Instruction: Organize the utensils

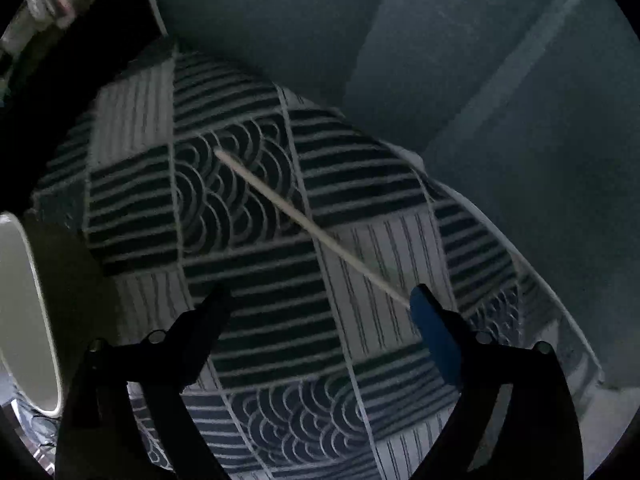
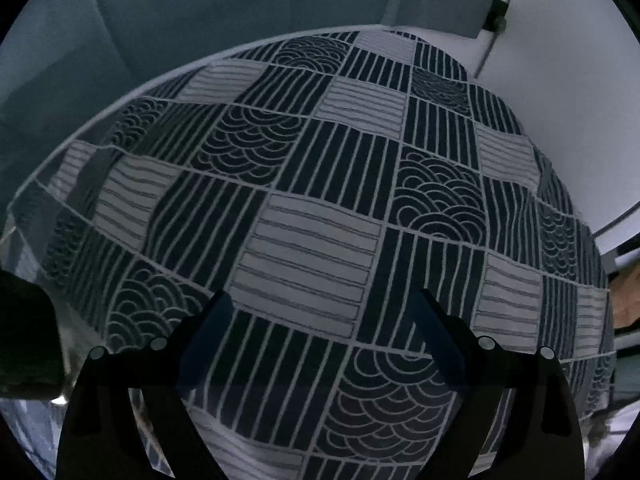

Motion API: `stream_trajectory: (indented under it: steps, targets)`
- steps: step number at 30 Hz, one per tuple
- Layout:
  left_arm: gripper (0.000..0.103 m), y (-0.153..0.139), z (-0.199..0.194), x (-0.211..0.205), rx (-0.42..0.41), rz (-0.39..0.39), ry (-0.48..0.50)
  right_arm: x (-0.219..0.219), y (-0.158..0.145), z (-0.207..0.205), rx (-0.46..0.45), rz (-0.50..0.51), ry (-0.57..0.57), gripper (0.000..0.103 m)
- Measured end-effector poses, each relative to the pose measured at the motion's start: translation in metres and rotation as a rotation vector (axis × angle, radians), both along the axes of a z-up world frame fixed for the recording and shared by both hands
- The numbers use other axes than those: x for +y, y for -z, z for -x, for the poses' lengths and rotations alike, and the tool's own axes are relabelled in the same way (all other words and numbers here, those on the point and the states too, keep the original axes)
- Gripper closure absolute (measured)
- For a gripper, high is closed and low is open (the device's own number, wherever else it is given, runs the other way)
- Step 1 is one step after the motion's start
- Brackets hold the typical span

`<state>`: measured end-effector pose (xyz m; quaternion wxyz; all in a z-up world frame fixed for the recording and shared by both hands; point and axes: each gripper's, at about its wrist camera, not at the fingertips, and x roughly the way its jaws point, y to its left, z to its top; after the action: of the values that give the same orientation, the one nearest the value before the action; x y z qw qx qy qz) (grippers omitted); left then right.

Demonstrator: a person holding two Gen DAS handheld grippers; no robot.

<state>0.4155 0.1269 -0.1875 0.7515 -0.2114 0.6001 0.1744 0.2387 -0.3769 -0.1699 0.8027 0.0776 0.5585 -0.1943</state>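
Observation:
A single pale chopstick [image 1: 304, 224] lies diagonally on the patterned navy-and-white cloth [image 1: 256, 320]. Its near end reaches the blue pad of my left gripper's right finger [image 1: 434, 332]; whether it touches is unclear. My left gripper [image 1: 320, 300] is open, jaws wide apart above the cloth, with the chopstick's near end just inside the right jaw. My right gripper [image 2: 324, 304] is open and empty over the same cloth [image 2: 312, 256]. No utensil shows in the right wrist view.
A white cup or container rim [image 1: 24, 312] stands at the left edge of the left wrist view. A grey-blue surface [image 1: 500, 100] lies beyond the cloth. A white wall or panel [image 2: 568, 88] is at the right of the right wrist view.

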Motion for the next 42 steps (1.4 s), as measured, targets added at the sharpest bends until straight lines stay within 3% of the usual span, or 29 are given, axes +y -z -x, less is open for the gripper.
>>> stream_trajectory:
  steps: [3, 9, 12, 13, 16, 18, 20, 21, 22, 23, 27, 33, 38, 40, 42]
  targets:
    - [0.012, 0.004, -0.006, -0.005, 0.029, -0.08, -0.025, 0.002, 0.003, -0.006, 0.002, 0.012, -0.009, 0.016]
    - [0.009, 0.005, -0.012, -0.012, 0.024, -0.136, -0.053, 0.005, 0.01, -0.017, 0.016, 0.042, -0.015, 0.016]
    - [0.02, 0.0, -0.01, -0.017, -0.003, -0.149, -0.015, 0.003, 0.009, -0.016, 0.017, 0.02, -0.003, 0.016]
    - [0.029, -0.002, -0.01, -0.021, -0.013, -0.155, 0.007, 0.002, 0.01, -0.016, 0.017, 0.012, -0.003, 0.018]
    - [0.047, -0.006, -0.009, -0.03, -0.032, -0.162, 0.039, -0.003, 0.011, -0.013, -0.011, -0.07, -0.01, 0.034]
    - [0.057, -0.009, 0.001, -0.028, -0.047, -0.171, 0.05, -0.002, 0.008, -0.011, -0.022, -0.063, -0.025, 0.045]
    - [0.077, -0.011, 0.01, -0.028, -0.056, -0.171, 0.058, 0.002, 0.006, -0.008, -0.029, -0.062, -0.053, 0.064]
    - [0.081, -0.012, 0.013, -0.027, -0.056, -0.166, 0.064, 0.004, 0.005, -0.008, -0.032, -0.06, -0.075, 0.072]
    - [0.091, -0.012, 0.015, -0.026, -0.054, -0.161, 0.071, 0.006, 0.004, -0.008, -0.031, -0.061, -0.096, 0.089]
    - [0.098, -0.012, 0.019, -0.027, -0.053, -0.153, 0.086, 0.007, 0.004, -0.008, -0.028, -0.061, -0.119, 0.097]
    - [0.099, -0.014, 0.039, -0.029, -0.032, -0.15, 0.123, 0.012, 0.003, -0.007, -0.009, -0.053, -0.176, 0.099]
    - [0.099, -0.021, 0.085, -0.028, -0.028, -0.1, 0.131, 0.026, -0.037, -0.003, -0.13, -0.085, -0.283, 0.099]
    - [0.099, -0.051, 0.116, -0.027, -0.084, -0.07, 0.125, 0.039, -0.077, -0.008, -0.225, -0.087, -0.367, 0.098]
    - [0.099, -0.07, 0.126, -0.026, -0.122, -0.025, 0.118, 0.045, -0.093, -0.008, -0.261, -0.095, -0.4, 0.098]
    - [0.099, -0.092, 0.14, -0.015, -0.163, -0.029, 0.122, 0.051, -0.107, -0.005, -0.29, -0.095, -0.435, 0.097]
